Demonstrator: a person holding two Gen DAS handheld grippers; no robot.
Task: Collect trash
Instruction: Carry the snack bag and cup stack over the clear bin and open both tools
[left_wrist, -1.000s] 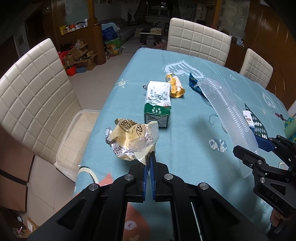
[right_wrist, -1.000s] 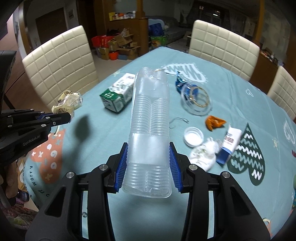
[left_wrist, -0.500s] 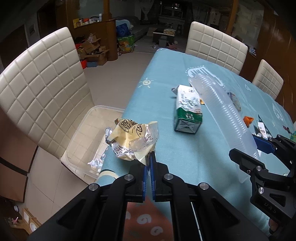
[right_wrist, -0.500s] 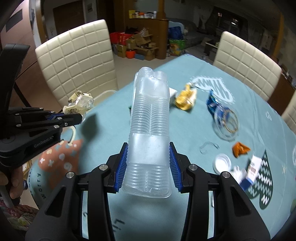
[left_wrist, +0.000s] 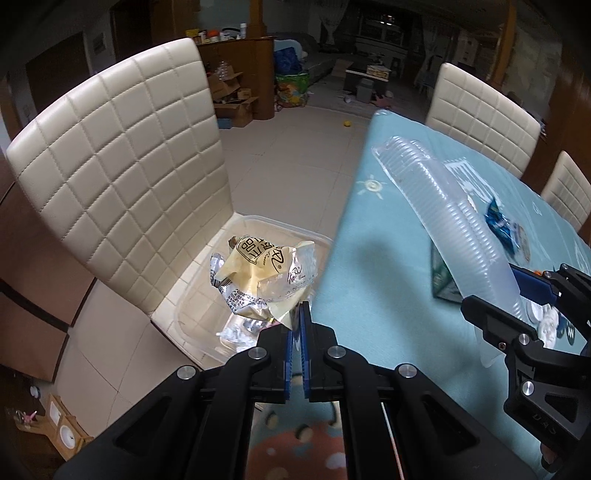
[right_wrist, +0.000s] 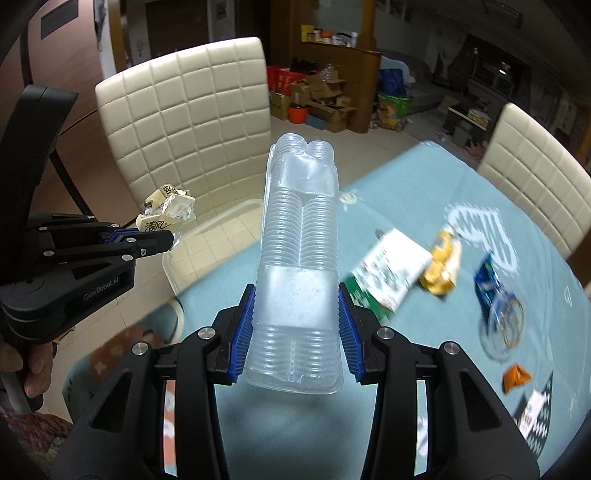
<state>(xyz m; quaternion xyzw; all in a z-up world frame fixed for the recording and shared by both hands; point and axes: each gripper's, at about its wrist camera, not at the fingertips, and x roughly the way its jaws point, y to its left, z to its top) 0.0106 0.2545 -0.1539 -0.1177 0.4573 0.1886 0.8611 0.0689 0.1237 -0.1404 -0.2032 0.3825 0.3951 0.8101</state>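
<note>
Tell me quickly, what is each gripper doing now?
Left gripper: closed on the crumpled wrapper.
Right gripper: closed on the clear plastic cup sleeve.

"GenRobot.AI" on left tool (right_wrist: 173, 236), "DAS" on right tool (left_wrist: 517, 295)

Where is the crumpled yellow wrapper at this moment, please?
The crumpled yellow wrapper is pinched in the left gripper, held off the table's left edge, over the clear plastic bin on the cream chair.
</note>
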